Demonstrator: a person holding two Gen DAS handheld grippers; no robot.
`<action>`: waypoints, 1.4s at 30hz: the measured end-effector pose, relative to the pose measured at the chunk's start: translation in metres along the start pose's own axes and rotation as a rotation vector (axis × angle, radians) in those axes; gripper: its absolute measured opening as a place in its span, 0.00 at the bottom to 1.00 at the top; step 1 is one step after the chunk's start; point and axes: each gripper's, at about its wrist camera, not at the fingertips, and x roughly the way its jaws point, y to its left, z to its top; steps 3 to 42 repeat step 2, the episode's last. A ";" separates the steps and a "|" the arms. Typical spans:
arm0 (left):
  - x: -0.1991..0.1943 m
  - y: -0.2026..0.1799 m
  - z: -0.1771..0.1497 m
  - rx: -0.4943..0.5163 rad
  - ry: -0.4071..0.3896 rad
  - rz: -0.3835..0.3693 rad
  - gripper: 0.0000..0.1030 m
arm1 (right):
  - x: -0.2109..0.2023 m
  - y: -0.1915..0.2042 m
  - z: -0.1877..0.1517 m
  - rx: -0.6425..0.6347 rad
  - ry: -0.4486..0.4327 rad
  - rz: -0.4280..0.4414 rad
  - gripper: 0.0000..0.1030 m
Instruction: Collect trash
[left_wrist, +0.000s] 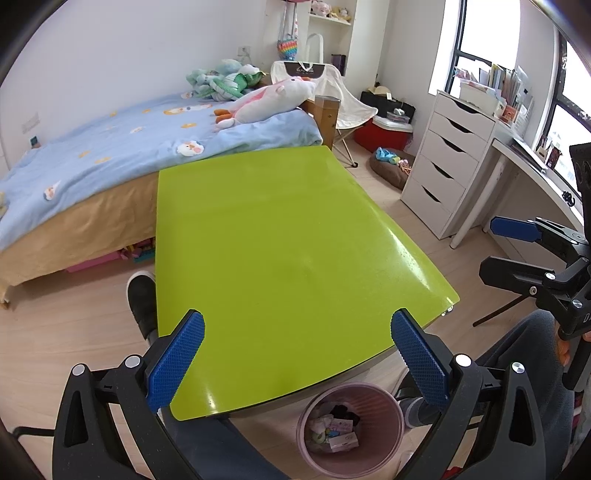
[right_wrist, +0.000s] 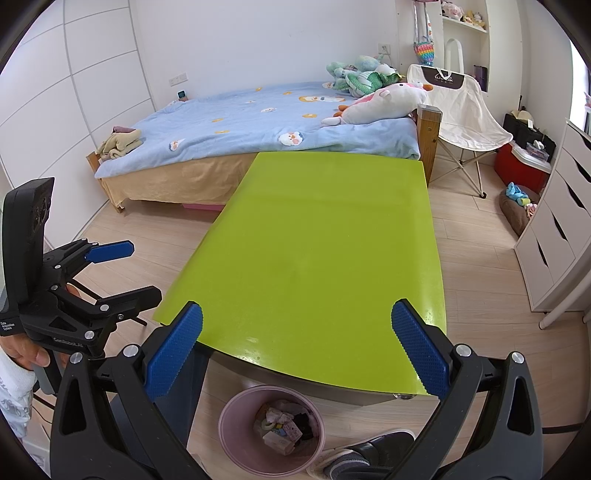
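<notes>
Pink: one trash bin (left_wrist: 351, 428), two gaping grippers, left gripper (left_wrist: 297, 354) and right gripper (right_wrist: 297, 352).

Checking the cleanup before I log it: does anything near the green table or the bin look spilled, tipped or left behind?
Nothing stands out. The green table shows a bare top, the pink bin stands upright on the floor at its near edge with the trash inside, and both the left gripper and the right gripper are open and empty.
</notes>
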 end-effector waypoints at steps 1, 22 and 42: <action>0.000 0.000 0.000 -0.002 0.002 -0.005 0.94 | 0.000 0.000 0.000 0.000 0.001 0.000 0.97; 0.001 0.000 0.001 -0.003 0.003 -0.007 0.94 | 0.000 0.000 0.000 0.000 0.000 0.000 0.97; 0.001 0.000 0.001 -0.003 0.003 -0.007 0.94 | 0.000 0.000 0.000 0.000 0.000 0.000 0.97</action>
